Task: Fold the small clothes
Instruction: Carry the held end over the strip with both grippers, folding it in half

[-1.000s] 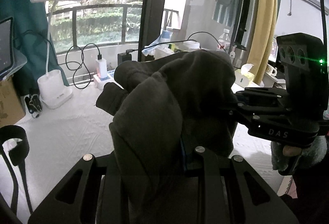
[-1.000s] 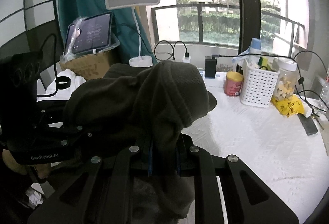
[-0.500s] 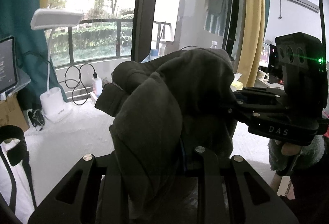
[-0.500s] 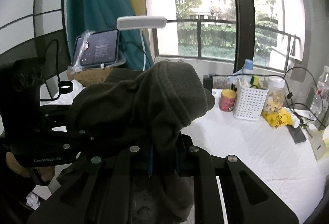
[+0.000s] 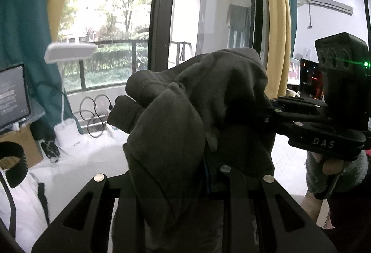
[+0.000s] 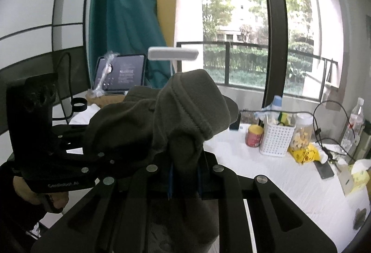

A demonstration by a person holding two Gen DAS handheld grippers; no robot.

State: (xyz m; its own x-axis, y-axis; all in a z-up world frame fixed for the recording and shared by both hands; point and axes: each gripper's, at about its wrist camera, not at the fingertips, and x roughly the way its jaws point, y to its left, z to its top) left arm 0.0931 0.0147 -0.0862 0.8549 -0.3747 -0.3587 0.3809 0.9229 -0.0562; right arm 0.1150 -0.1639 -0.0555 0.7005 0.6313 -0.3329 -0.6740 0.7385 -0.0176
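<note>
while pinched aloft, dark garment (image 5: 185, 113)

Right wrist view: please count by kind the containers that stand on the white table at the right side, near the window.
White plastic basket: 1
Red and yellow can: 1
Clear jar with snacks: 1
Clear plastic bottle: 1
Total: 4

The white table also holds cables and small items, too unclear to count.
</note>
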